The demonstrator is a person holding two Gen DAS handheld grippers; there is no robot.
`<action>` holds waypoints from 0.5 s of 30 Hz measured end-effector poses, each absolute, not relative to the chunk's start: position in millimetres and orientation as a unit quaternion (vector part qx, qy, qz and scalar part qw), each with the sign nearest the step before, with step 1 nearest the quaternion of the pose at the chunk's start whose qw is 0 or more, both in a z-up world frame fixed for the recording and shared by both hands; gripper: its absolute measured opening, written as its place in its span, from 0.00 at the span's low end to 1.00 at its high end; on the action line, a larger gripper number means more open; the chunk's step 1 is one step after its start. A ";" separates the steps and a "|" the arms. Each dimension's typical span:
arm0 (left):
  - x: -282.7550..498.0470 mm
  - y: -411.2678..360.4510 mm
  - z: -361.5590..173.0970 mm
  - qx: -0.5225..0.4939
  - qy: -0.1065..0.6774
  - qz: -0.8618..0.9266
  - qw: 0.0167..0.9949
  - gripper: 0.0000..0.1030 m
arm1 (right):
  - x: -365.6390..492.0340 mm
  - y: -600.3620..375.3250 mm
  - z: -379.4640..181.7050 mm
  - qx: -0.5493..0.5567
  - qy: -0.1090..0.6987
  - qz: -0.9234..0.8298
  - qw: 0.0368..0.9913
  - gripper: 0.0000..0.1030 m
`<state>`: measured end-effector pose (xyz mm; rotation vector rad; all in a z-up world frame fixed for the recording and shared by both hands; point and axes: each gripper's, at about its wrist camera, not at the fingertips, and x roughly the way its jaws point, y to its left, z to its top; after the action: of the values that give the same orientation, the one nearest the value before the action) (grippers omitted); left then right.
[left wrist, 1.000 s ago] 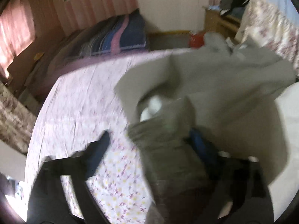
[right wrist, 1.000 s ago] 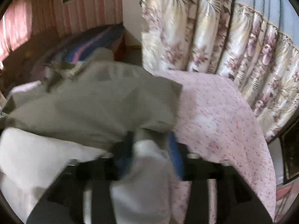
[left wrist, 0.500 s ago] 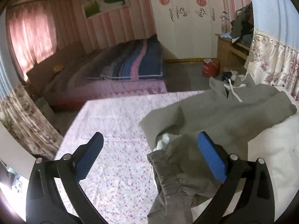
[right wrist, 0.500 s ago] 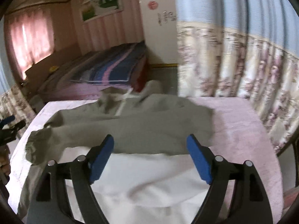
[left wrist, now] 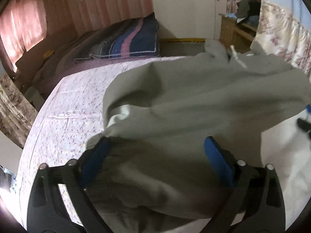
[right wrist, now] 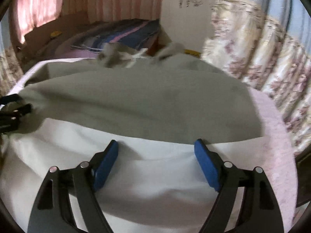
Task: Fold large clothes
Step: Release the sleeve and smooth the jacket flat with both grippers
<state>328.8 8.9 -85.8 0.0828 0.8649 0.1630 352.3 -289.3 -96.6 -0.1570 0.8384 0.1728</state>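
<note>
Both of your grippers stood released over the grey garment on the bed.

Your left gripper (left wrist: 155, 161) had its jaws spread, having just narrowed a little; the grey garment (left wrist: 194, 101) bunched loosely between them, unpinched. Your right gripper (right wrist: 156, 161) had just been opening, and its blue pads (right wrist: 106, 165) rested apart on the white fabric (right wrist: 151, 184), just below the garment's edge. The garment lay spread across the floral sheet (left wrist: 64, 116).

Grey-green hoodie (left wrist: 204, 97) with white lining (right wrist: 145, 170). Pink floral bedsheet (left wrist: 68, 120). Blue pads (right wrist: 206, 165) on black gripper fingers. Navy-and-pink striped blanket (left wrist: 134, 40). Cream floral curtain (right wrist: 262, 62). Pink striped wall (left wrist: 108, 5).
</note>
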 end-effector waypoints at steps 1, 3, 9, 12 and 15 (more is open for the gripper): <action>330.4 9.7 -89.7 0.062 0.418 0.092 0.902 0.92 | 354.4 -300.2 -96.0 -0.080 0.403 0.060 0.909 0.79; 331.4 17.3 -93.2 0.092 0.408 0.136 0.898 0.96 | 361.7 -332.0 -98.4 -0.046 0.417 0.032 0.907 0.79; 325.6 61.9 -93.1 -0.008 0.424 0.131 0.896 0.96 | 347.1 -367.4 -84.6 0.015 0.424 0.023 0.905 0.82; 306.3 58.9 -75.9 0.005 0.403 0.114 0.908 0.96 | 321.1 -374.6 -64.8 0.044 0.404 0.051 0.912 0.83; 282.8 48.7 -55.8 0.035 0.378 0.105 0.919 0.96 | 288.9 -378.5 -44.9 0.044 0.380 0.061 0.922 0.83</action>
<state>282.8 48.7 -55.8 0.0711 0.7770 0.2164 288.9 -378.5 -44.9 0.0913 0.7804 0.1251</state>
